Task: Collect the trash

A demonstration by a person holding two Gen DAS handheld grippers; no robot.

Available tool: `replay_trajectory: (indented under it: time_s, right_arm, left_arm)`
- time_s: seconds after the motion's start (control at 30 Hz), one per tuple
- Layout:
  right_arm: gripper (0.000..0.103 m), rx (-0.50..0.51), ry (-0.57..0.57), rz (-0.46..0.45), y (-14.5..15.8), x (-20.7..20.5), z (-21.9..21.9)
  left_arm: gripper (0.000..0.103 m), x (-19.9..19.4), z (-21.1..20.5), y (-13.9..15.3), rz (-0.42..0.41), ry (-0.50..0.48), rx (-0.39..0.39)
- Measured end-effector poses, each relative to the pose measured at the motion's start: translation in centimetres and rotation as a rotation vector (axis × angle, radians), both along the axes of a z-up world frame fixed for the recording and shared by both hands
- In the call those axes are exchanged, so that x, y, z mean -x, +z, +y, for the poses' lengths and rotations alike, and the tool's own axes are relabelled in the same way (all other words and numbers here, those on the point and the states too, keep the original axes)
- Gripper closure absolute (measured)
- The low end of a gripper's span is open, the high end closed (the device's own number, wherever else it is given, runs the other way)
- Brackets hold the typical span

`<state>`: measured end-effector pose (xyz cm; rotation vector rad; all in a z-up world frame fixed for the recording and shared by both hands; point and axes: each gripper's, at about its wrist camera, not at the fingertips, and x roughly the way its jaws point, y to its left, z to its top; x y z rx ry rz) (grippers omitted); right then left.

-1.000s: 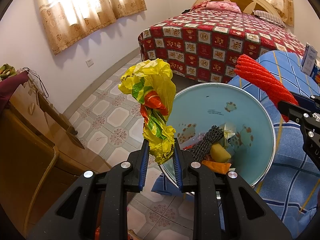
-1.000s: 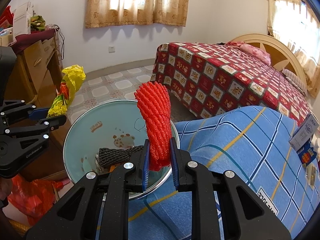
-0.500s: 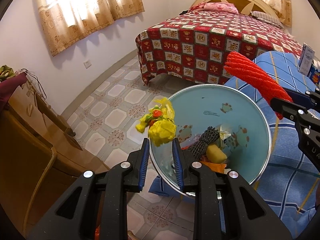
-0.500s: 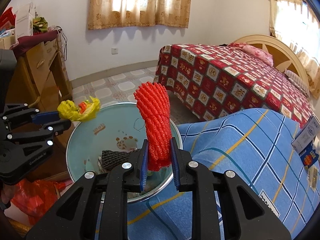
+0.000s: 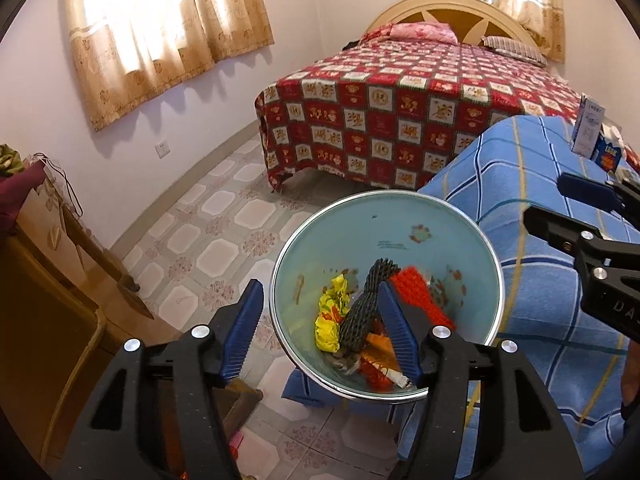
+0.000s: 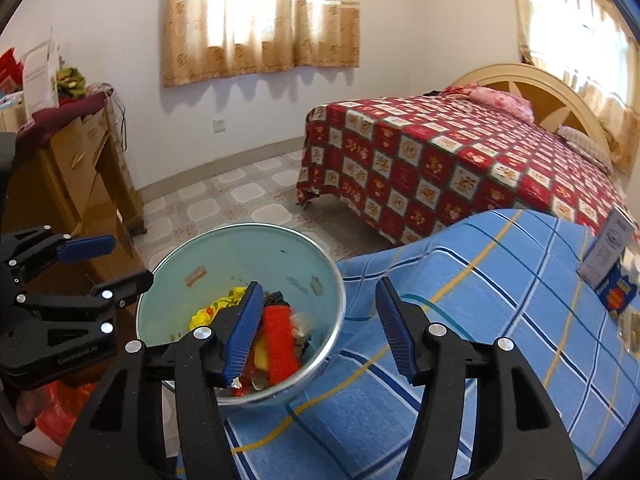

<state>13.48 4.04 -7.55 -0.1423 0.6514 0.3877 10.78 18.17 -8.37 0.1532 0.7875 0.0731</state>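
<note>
Left wrist view: both grippers, left (image 5: pixel 320 328) and right (image 6: pixel 320 328), had opened wide and empty since a second earlier; yellow bag (image 5: pixel 330 322) and red net (image 5: pixel 420 300) lay in the bin (image 5: pixel 384 208), so both drops looked done

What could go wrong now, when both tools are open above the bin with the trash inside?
The trash bin seems to stand at the edge of the blue checked cloth, so a bump from the left tool or the right tool might tip it. The red foam net stands high in the pile and could spring out.
</note>
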Motion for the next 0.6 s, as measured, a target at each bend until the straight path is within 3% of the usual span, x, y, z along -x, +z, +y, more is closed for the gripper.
replay_trajectory:
  time_s: [0.1,0.27,0.37,0.6]
  right_arm:
    - [0.043,-0.021,-0.034,-0.025,0.9,1.1,-1.5]
    - [0.042,-0.044,-0.079,-0.090,2.7,3.1,-3.5]
    - [0.039,-0.059,-0.100,-0.131,3.6,4.4,-4.5]
    - [0.038,-0.068,-0.119,-0.160,4.8,5.2,-6.0]
  left_arm:
    - [0.032,0.7,0.1,1.3,-0.045,0.018,0.007]
    - [0.031,1.8,0.5,3.8,-0.112,0.037,0.025]
    - [0.023,2.6,0.3,5.1,-0.157,0.044,0.021]
    - [0.019,3.8,0.0,7.0,-0.217,0.044,0.026]
